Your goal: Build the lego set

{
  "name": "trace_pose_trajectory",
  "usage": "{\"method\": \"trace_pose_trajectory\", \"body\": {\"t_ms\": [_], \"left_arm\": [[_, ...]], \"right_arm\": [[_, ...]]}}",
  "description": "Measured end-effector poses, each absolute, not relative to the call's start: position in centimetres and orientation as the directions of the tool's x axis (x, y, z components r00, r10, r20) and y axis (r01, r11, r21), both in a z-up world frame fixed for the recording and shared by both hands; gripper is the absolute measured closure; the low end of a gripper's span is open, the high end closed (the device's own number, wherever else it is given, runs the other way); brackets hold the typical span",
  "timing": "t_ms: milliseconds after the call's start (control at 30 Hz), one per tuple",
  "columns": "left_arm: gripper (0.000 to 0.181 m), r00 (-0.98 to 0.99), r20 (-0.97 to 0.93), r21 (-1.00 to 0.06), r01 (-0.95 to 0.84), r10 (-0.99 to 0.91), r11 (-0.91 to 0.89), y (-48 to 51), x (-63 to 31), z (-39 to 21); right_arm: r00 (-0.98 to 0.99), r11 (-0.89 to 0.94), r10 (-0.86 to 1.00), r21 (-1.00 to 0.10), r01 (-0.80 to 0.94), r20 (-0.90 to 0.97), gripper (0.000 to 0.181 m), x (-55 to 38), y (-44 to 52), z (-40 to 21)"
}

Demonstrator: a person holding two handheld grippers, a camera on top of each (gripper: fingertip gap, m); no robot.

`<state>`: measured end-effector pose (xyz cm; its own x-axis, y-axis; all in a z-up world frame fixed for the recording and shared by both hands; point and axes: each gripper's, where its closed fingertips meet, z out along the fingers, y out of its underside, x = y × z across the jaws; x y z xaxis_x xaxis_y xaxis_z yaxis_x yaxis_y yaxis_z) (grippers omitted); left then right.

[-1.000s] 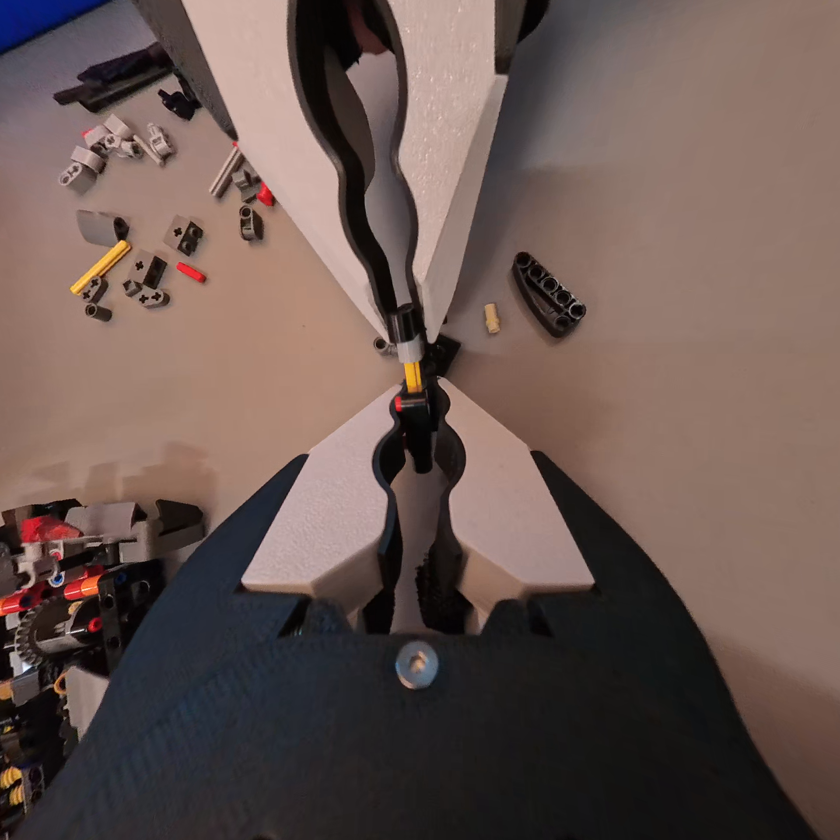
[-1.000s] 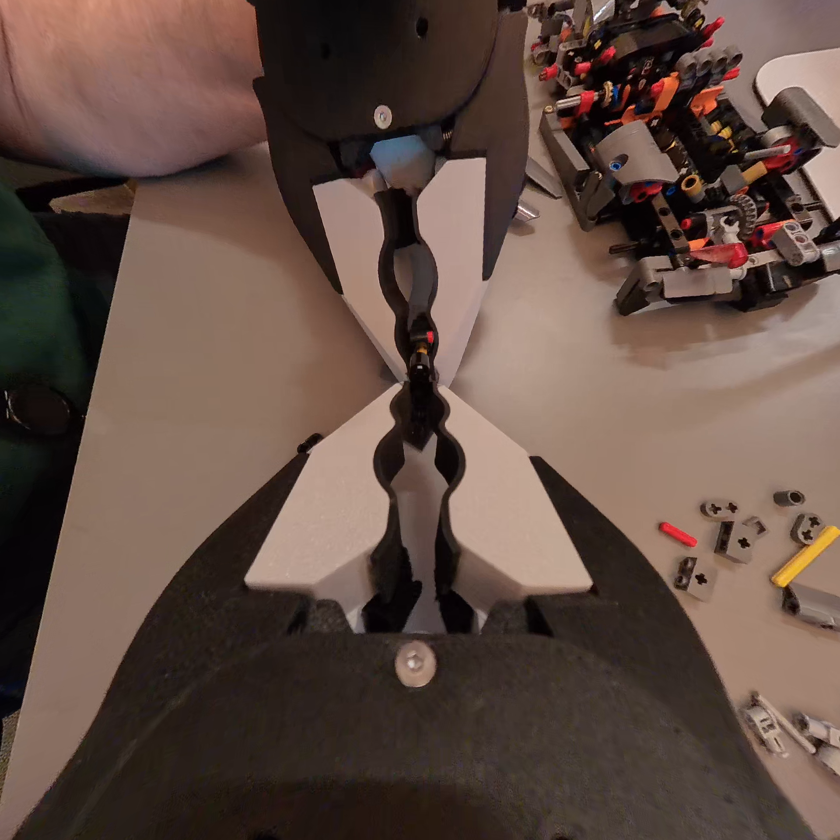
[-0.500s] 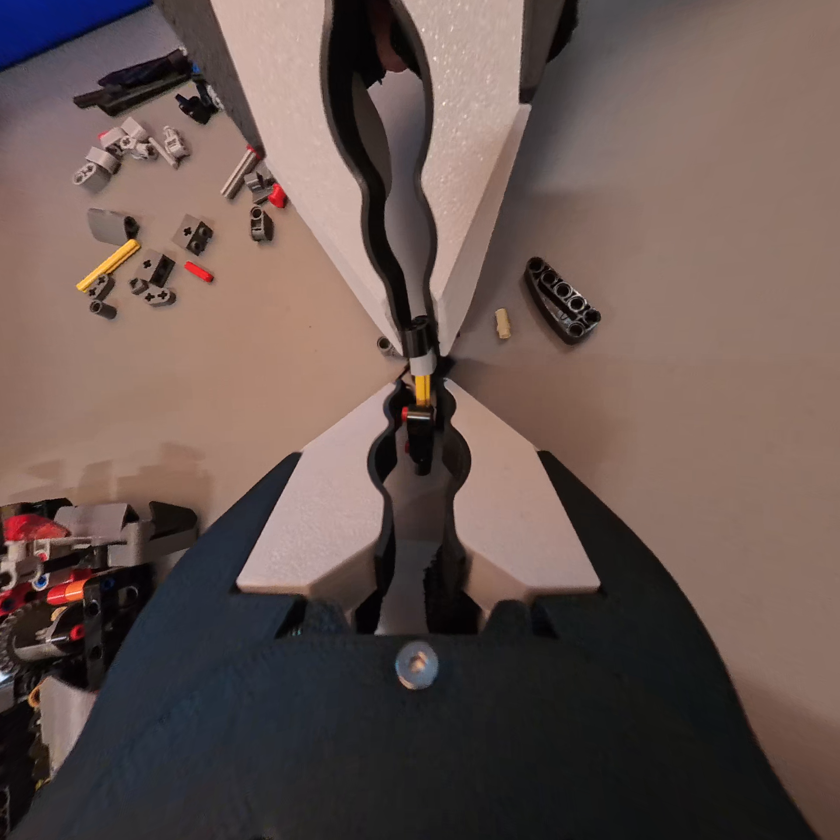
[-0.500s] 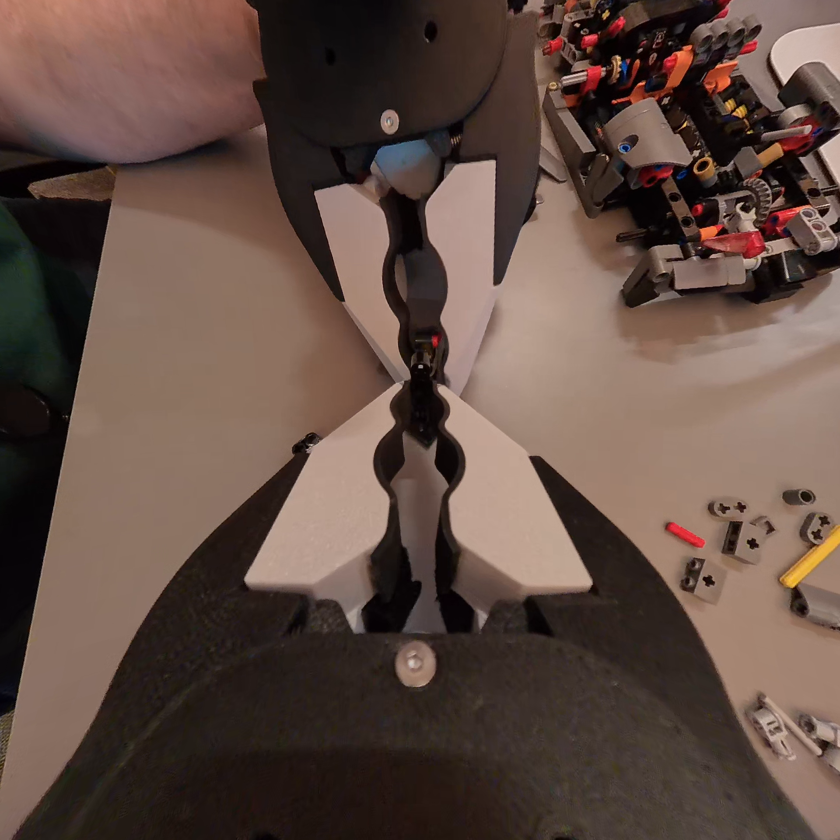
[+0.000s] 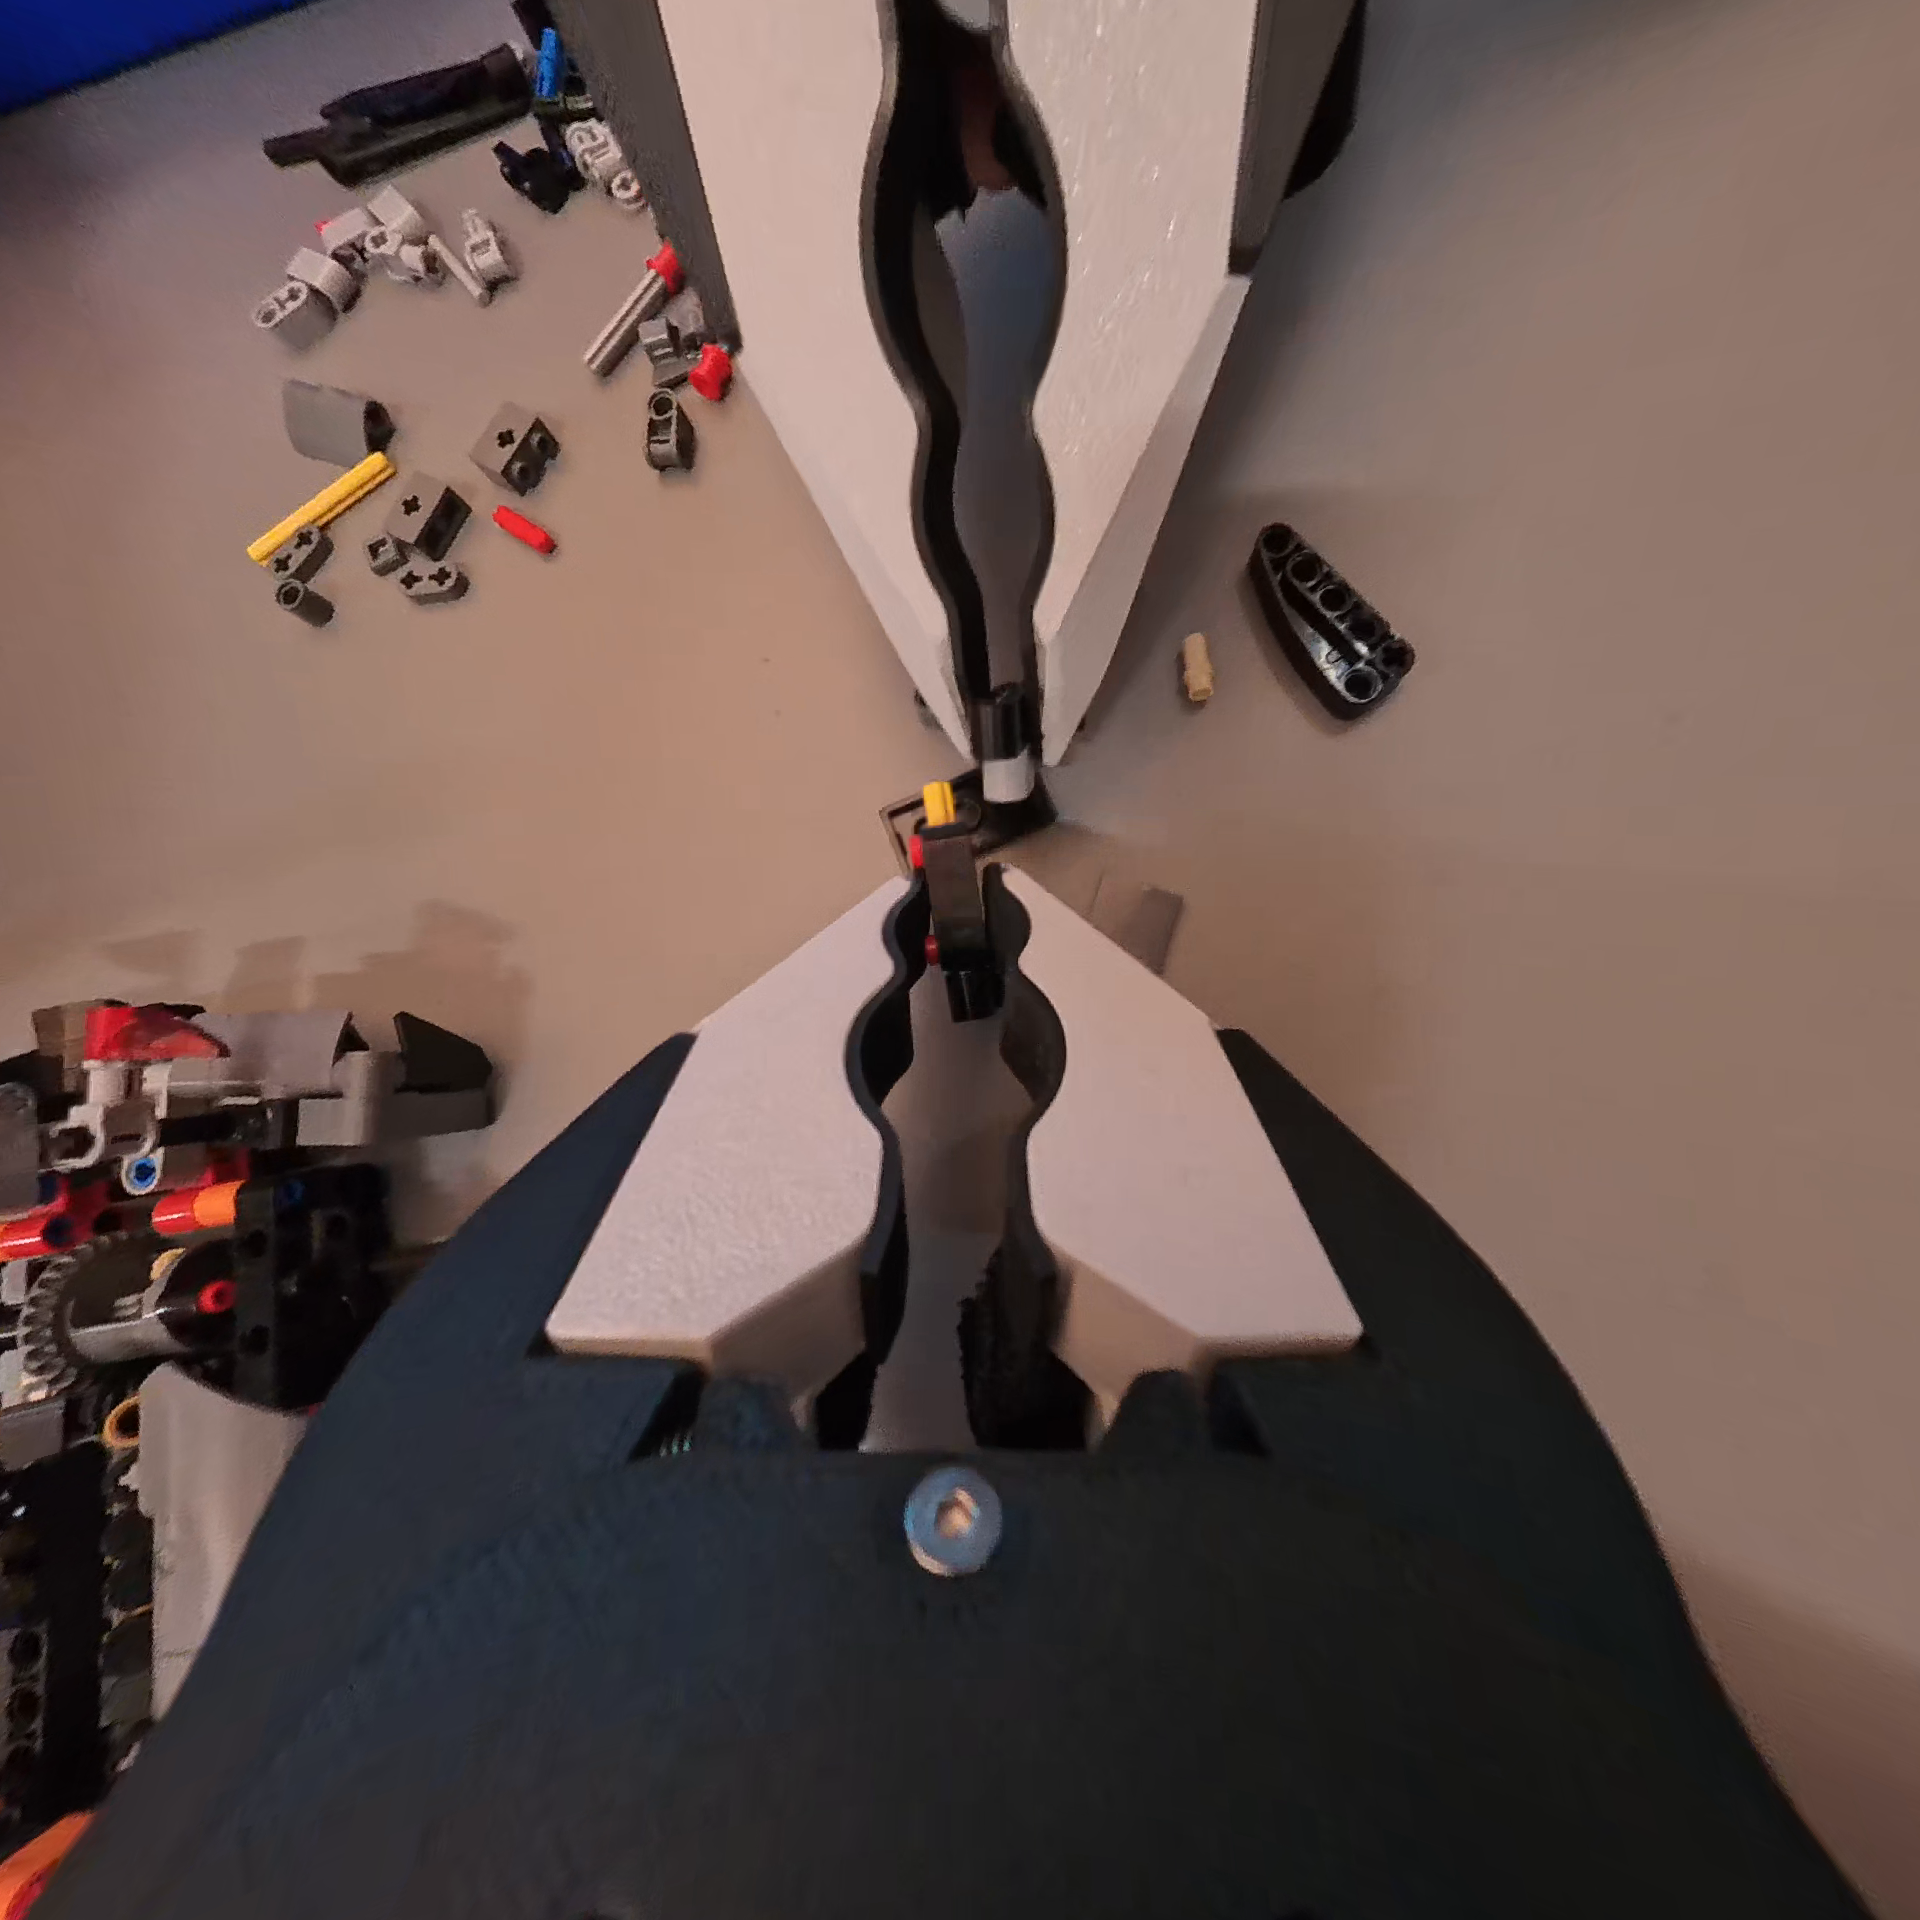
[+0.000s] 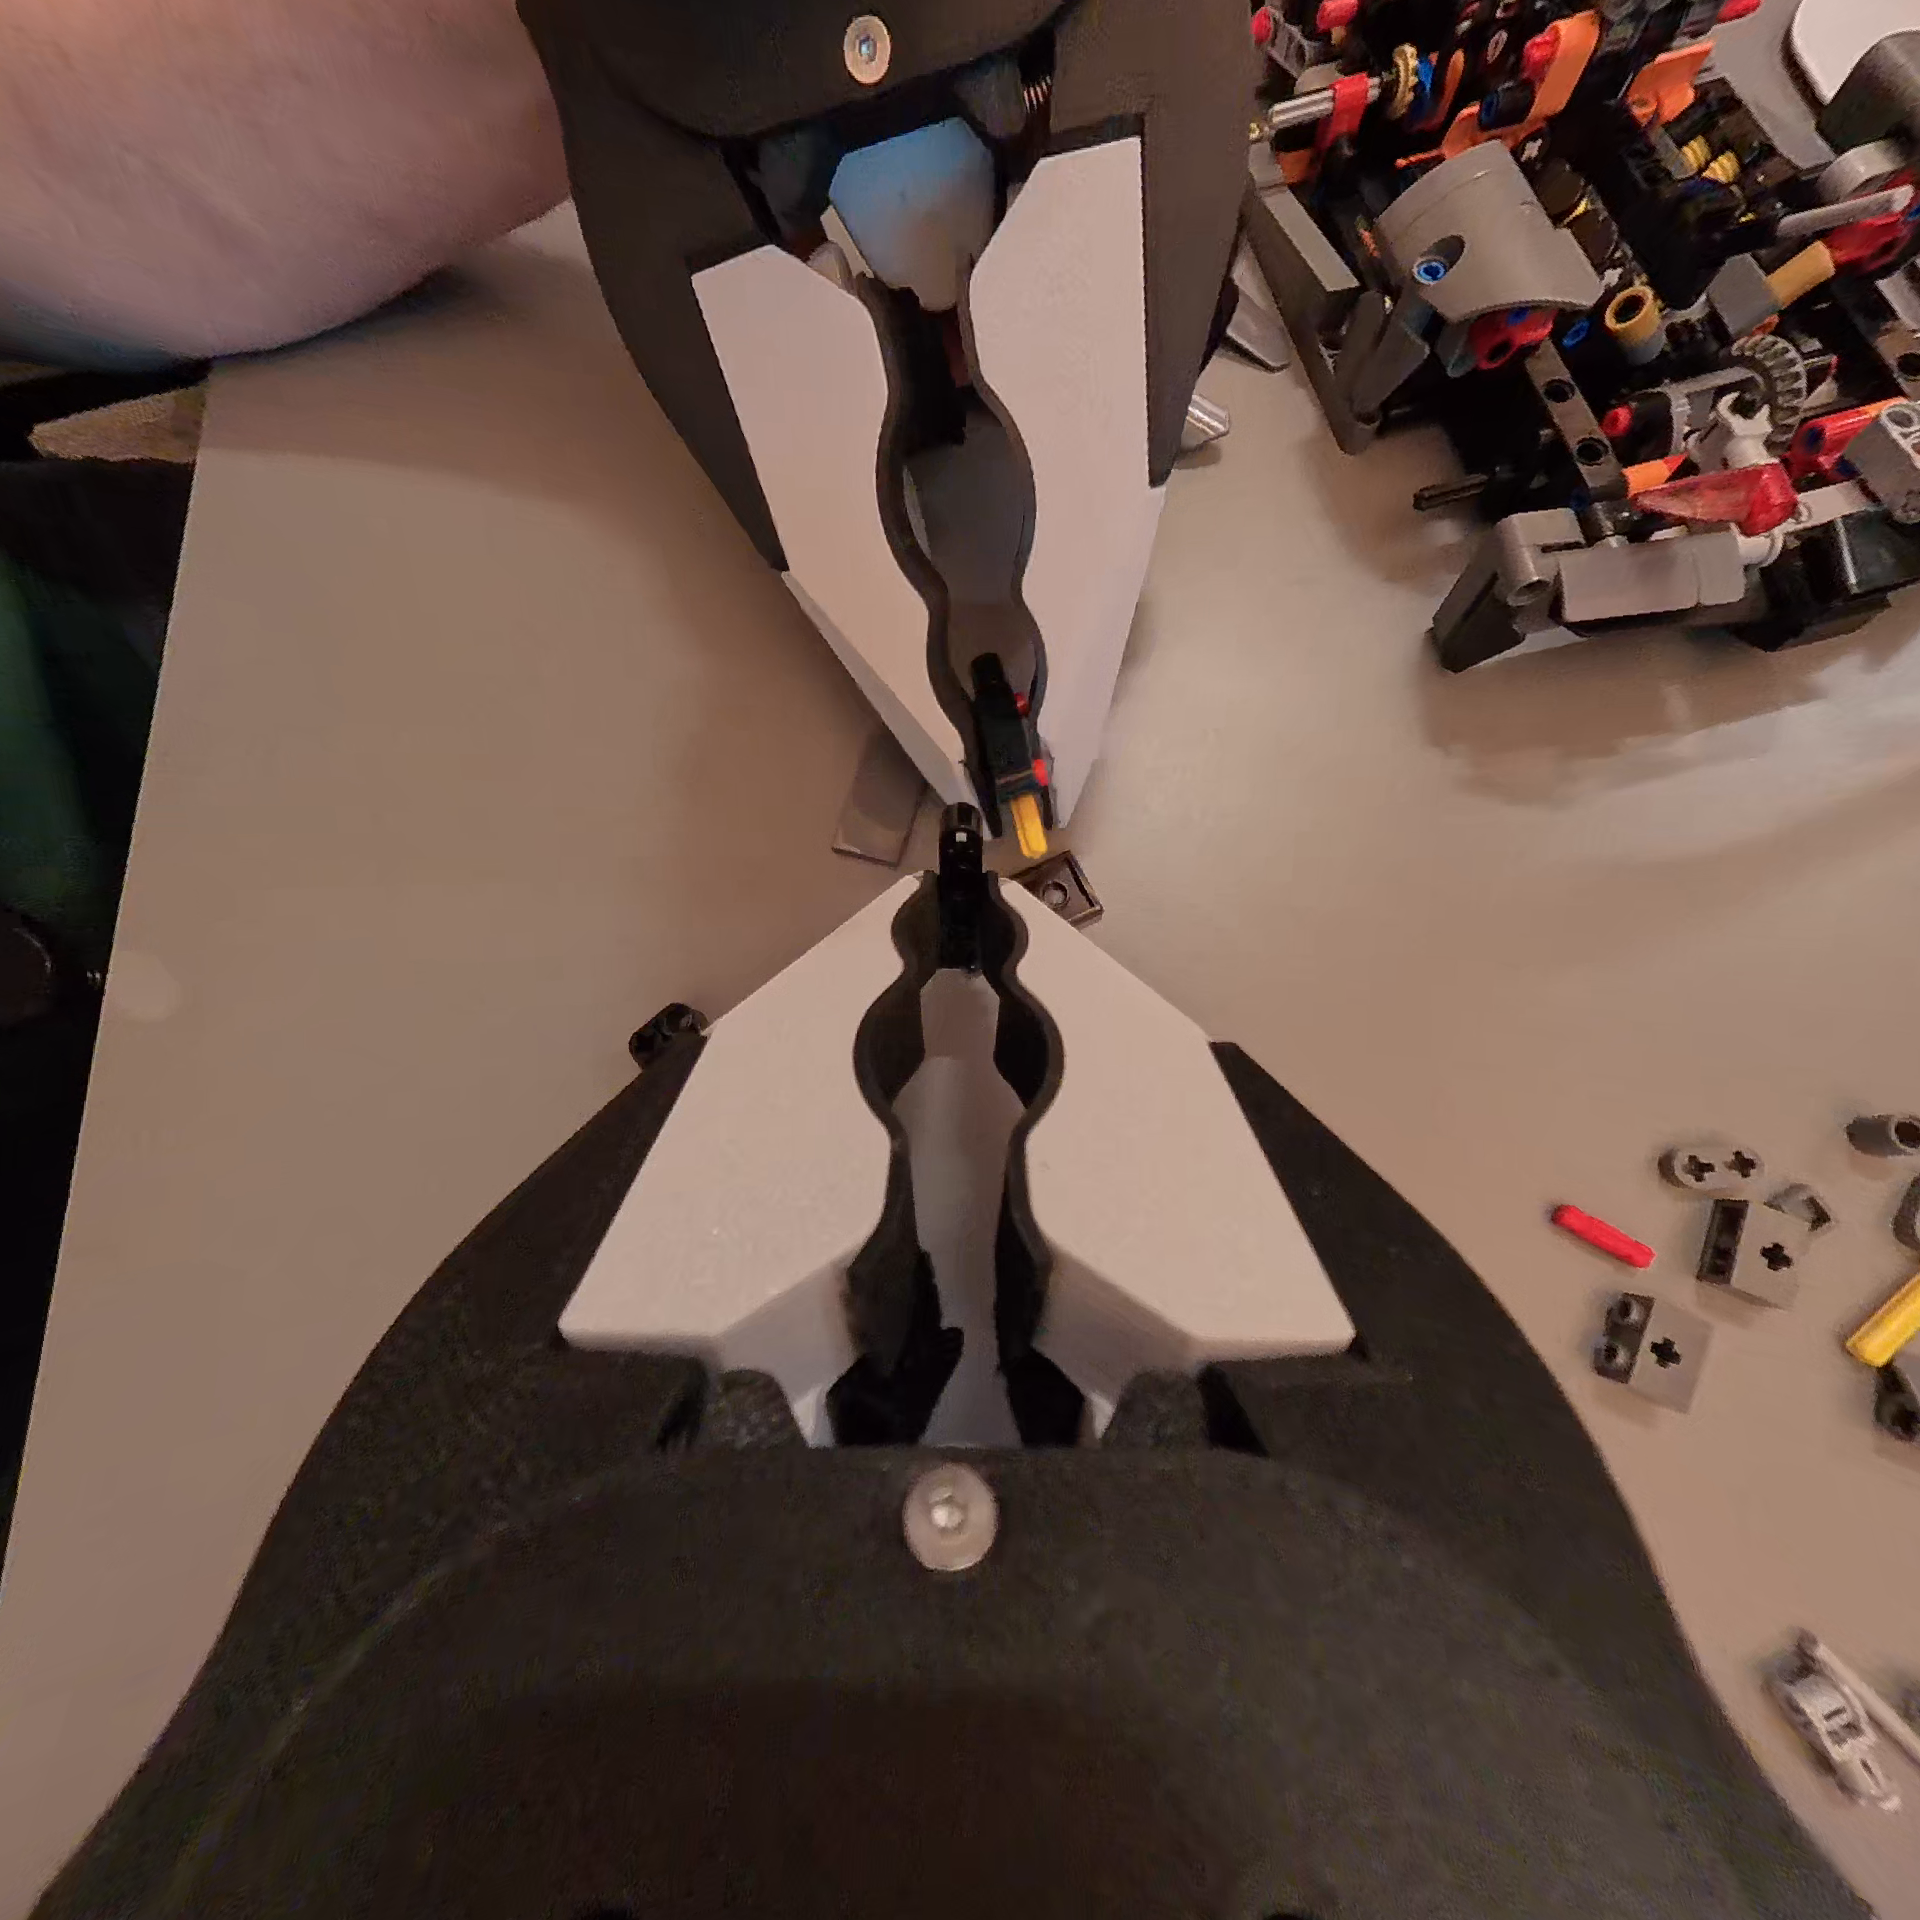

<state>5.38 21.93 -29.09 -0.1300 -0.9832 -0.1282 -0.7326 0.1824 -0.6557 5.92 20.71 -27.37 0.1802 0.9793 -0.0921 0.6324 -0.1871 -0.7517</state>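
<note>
My left gripper (image 5: 956, 883) is shut on a small black lego piece (image 5: 951, 914) with red pins and a yellow axle (image 5: 937, 802) sticking out of its front. It also shows in the right wrist view (image 6: 1013, 748). My right gripper (image 6: 958, 885) is shut on a short black connector (image 6: 958, 894); in the left wrist view its grey end (image 5: 1006, 774) shows. The two grippers stand tip to tip above the table. The yellow axle tip is free, just beside the connector's end and not inside it.
A small dark plate (image 6: 1065, 894) and a grey flat tile (image 6: 878, 800) lie under the tips. A black curved beam (image 5: 1335, 623) and a tan pin (image 5: 1197, 667) lie nearby. Loose grey, yellow and red parts (image 5: 416, 499) and the part-built model (image 6: 1662, 364) stand to the side. A person's arm (image 6: 260, 177) is behind. Less than 4 cm separates the two grippers' tips.
The yellow axle was lined up at the connector's grey end; now the two are apart and offset sideways. My left jaws opened a little and closed again on the black piece.
</note>
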Motion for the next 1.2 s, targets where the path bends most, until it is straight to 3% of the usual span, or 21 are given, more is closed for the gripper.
{"method": "trace_pose_trajectory", "body": {"t_ms": [400, 633, 733, 867, 1000, 1200], "left_arm": [[0.174, -0.111, -0.072, -0.738, -0.663, -0.991, 0.128, 22.0, 5.8, -27.1], [0.172, -0.108, -0.106, -0.628, -0.763, -0.989, 0.151, 22.3, 5.0, -29.5], [0.158, -0.078, -0.126, -0.622, -0.771, -0.989, 0.14, 22.9, 4.7, -29.6], [0.155, -0.067, -0.116, -0.751, -0.646, -0.991, 0.132, 22.4, 5.9, -25.8], [0.164, -0.088, -0.041, -0.887, -0.456, -0.995, 0.077, 21.0, 7.4, -21.4], [0.167, -0.112, 0.012, -0.934, -0.357, -0.994, 0.029, 20.4, 7.7, -19.5]], "right_arm": [[0.192, -0.307, 0.95, -0.837, 0.453, -0.245, 0.176, 6.6, 21.7, -25.1], [0.191, -0.331, 0.943, -0.826, 0.457, -0.273, 0.176, 7.1, 21.7, -25.7], [0.176, -0.333, 0.943, -0.833, 0.442, -0.283, 0.176, 6.9, 21.5, -25.4], [0.134, -0.372, 0.928, -0.864, 0.339, -0.347, 0.176, 6.4, 21.2, -23.4], [0.088, -0.396, 0.918, -0.892, 0.217, -0.386, 0.176, 5.9, 21.1, -20.7], [0.102, -0.306, 0.951, -0.93, 0.205, -0.29, 0.176, 6.1, 20.6, -18.8]]}}
